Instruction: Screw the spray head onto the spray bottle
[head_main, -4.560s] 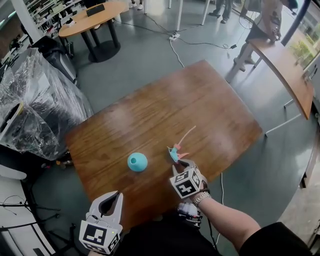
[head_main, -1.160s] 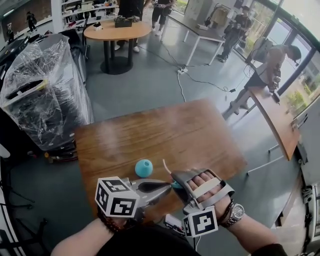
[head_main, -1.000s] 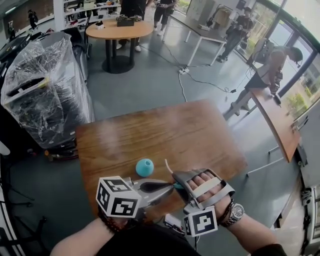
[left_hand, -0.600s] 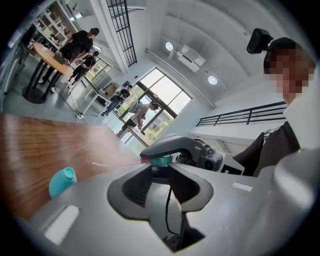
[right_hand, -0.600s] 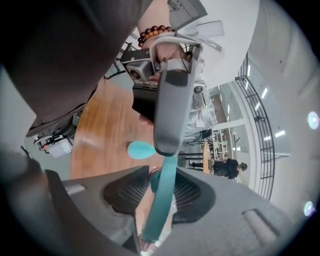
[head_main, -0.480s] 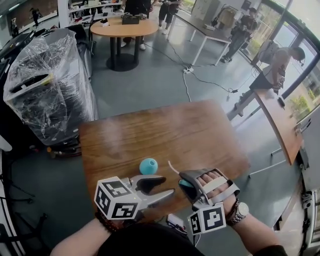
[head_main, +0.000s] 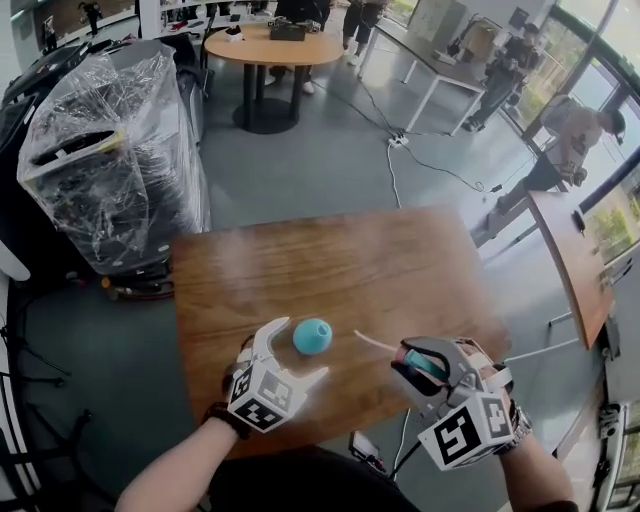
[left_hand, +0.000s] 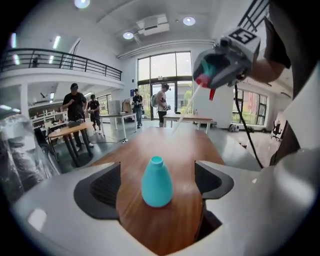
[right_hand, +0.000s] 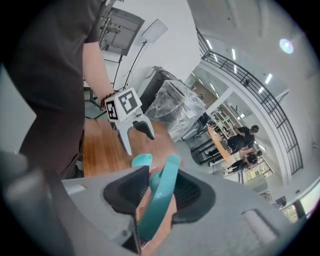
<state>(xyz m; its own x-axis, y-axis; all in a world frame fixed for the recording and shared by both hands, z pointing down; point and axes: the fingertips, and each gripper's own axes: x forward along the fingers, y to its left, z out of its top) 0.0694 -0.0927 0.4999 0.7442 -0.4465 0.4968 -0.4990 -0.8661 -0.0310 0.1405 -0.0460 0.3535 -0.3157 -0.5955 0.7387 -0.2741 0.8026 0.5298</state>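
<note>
The spray bottle (head_main: 312, 336) stands upright on the bench (head_main: 350, 260), its open neck pointing up, dead ahead of the left tongs (head_main: 298, 352). Their jaws have just been opening and now stand released. The bottle's belly sits in line with the gap, and neither pad touches it. These tongs are much the nearer to the bottle.

The right tongs (head_main: 418, 368) have just been closing and are clenched on the spray head (right_hand: 162, 195). They hold it off the bench, well to the bottle's right. Its dip tube (head_main: 375, 342) slants out toward the bottle, so the head's long axis lies far from vertical. I judge the left tongs must steady the bottle first. The head then needs tipping until the tube points down over the neck.
</note>
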